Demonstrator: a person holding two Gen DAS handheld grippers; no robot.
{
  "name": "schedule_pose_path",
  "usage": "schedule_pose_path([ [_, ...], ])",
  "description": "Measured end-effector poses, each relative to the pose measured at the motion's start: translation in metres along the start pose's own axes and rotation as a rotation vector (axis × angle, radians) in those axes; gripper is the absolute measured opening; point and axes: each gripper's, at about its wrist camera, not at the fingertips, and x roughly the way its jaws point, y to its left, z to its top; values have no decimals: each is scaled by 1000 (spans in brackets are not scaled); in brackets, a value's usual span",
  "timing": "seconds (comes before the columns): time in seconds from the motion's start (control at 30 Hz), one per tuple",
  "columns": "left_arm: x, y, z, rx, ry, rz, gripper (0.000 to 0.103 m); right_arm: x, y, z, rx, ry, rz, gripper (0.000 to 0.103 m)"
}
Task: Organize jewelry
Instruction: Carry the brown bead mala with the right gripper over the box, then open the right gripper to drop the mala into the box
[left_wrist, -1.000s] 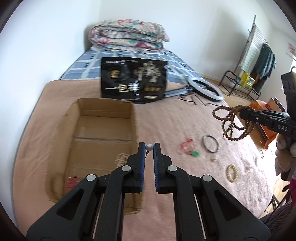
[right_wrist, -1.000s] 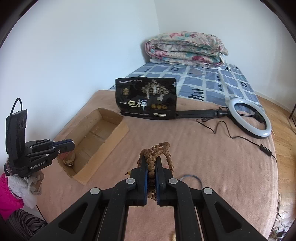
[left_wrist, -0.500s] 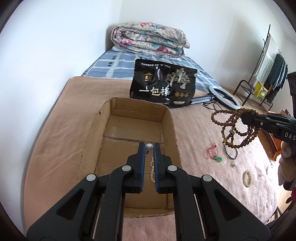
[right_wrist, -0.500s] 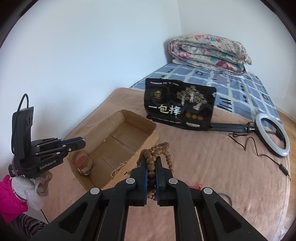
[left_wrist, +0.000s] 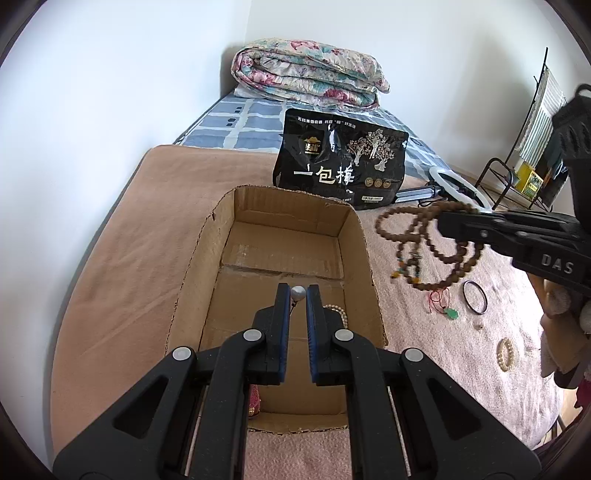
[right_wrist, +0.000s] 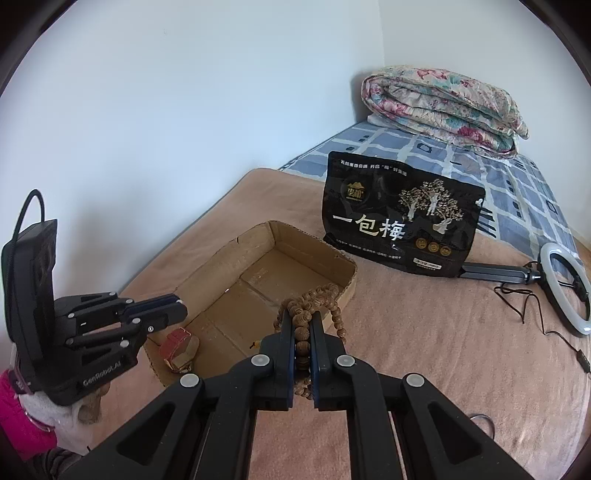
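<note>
An open cardboard box (left_wrist: 364, 236) lies on the pink blanket; it also shows in the right wrist view (right_wrist: 349, 269). My left gripper (left_wrist: 297, 291) is shut on a small pearl earring (left_wrist: 297, 292) and holds it above the box floor. A pearl strand (left_wrist: 338, 310) and a red watch (right_wrist: 177, 341) lie in the box. My right gripper (right_wrist: 302, 319) is shut on a brown wooden bead necklace (right_wrist: 319, 293), which hangs just right of the box in the left wrist view (left_wrist: 417, 243). A red cord with a green pendant (left_wrist: 445, 304), a dark bangle (left_wrist: 474, 291) and a pearl bracelet (left_wrist: 505, 353) lie on the blanket.
A black snack bag (left_wrist: 340, 162) stands behind the box. A ring light (right_wrist: 563, 288) with its cable lies to the right. A folded floral quilt (left_wrist: 310, 75) sits at the head of the bed. The wall runs along the left.
Both grippers have moved left. The left gripper with the earring now hangs deeper over the box. The right gripper has carried the bead necklace up to the box's right wall.
</note>
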Motion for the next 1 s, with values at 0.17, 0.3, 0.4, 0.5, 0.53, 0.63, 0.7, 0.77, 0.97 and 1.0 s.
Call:
schedule_pose_path([
  [0.17,2,0,0,0,4,1,7,15,7,4,2,13,9,4],
  [0.3,4,1,-3,4,10,2,7,26,12,7,-4,26,8,4],
  [0.4,5,2,-3,0,14,2,7,33,14,7,-2,35,8,4],
  [0.5,5,4,-3,-5,14,-1,7,38,16,8,-3,42,16,4],
  [0.53,5,5,-2,-7,14,-3,7,38,17,8,-6,43,18,4],
  [0.63,4,6,-2,-12,17,-6,7,40,22,8,-17,47,22,6],
  [0.7,4,6,-3,-13,16,1,7,39,25,9,-23,43,21,14],
  [0.77,5,7,-3,-18,23,4,7,36,27,10,-29,28,14,30],
  [0.97,4,9,-2,-33,27,11,7,26,30,12,-34,4,-21,59],
  [1.0,4,8,-2,-32,25,12,7,22,30,12,-34,-6,-26,59],
])
